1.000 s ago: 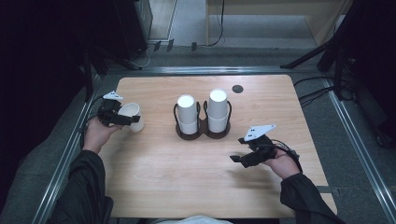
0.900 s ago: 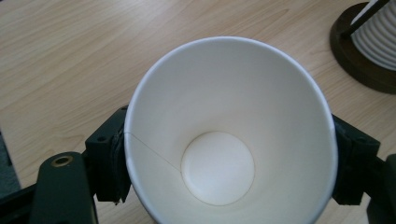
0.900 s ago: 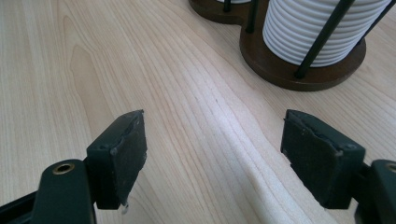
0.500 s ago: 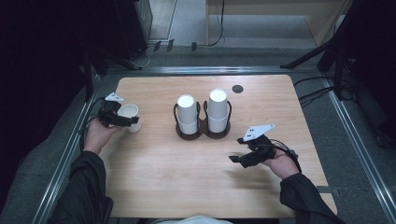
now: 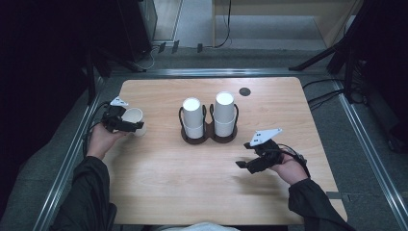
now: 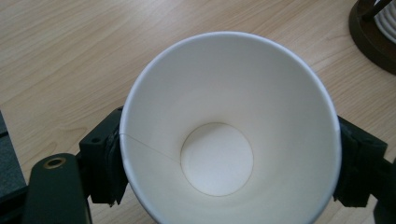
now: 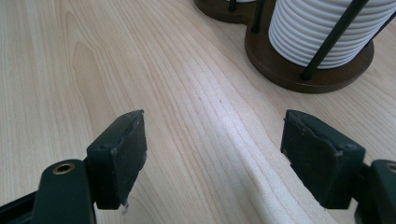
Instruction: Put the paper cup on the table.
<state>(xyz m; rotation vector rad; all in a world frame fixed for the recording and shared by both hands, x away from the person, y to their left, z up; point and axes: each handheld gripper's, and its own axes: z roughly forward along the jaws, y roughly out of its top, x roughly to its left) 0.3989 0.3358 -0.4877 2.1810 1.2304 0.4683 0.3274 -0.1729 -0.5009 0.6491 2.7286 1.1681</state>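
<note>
Table: pale wood table (image 5: 192, 183), dark floor around.
High view: left tongs (image 5: 126, 124) grip paper cup (image 5: 133, 116) at left edge; cup holder (image 5: 209, 137) centre; right tongs (image 5: 249, 162) lower right.
Left gripper view: cup (image 6: 229, 126) pinched mid-wall; light, crushable, so squeeze gently.
Right gripper view: right tongs (image 7: 215, 154) wide, empty.

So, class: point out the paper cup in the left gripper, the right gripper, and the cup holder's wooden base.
paper cup (image 6: 217, 158), left gripper view, on its inside bottom.
right gripper (image 7: 212, 158), right gripper view, midway between its open jaws.
wooden base (image 7: 299, 77), right gripper view, on its front rim.
</note>
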